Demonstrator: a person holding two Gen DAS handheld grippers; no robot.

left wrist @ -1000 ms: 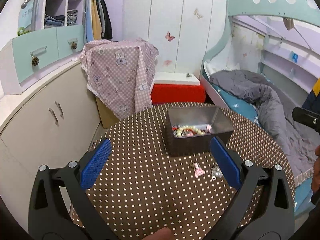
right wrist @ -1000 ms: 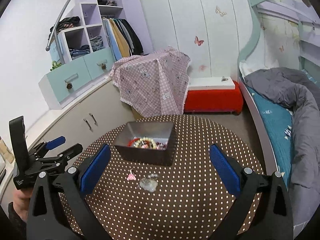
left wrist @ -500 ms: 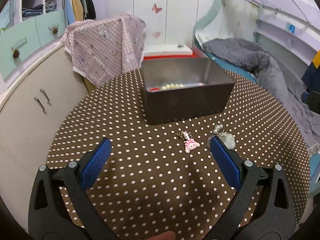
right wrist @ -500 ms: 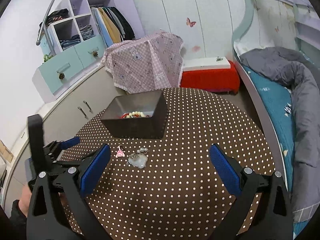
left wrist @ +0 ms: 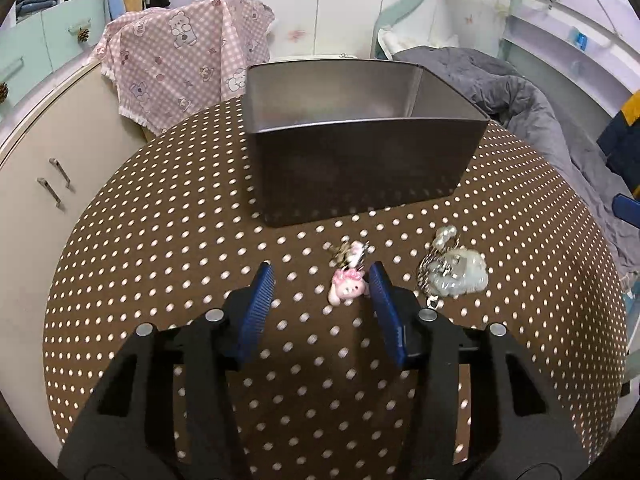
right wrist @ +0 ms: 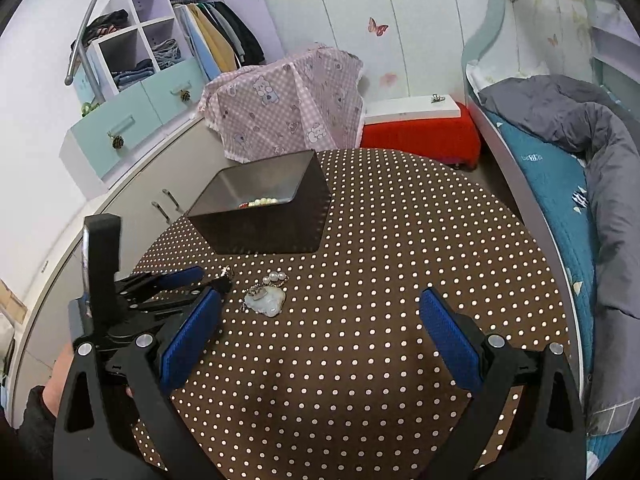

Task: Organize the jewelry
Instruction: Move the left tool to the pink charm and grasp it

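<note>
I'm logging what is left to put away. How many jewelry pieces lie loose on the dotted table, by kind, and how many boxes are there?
Pink bunny charm: 1
Pale pendant with pearls and chain: 1
Dark box: 1
Total: 3, of which 2 loose pieces. The left gripper is closing around the bunny charm, without pressing on it yet.

A home bedroom: bunk bed with rumpled duvet, open wardrobe of hanging clothes (butterfly stickers nearby).

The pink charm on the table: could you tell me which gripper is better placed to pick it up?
Left. The left gripper is closing with the pink charm between its jaws; the right gripper hangs open, off to the side.
</note>
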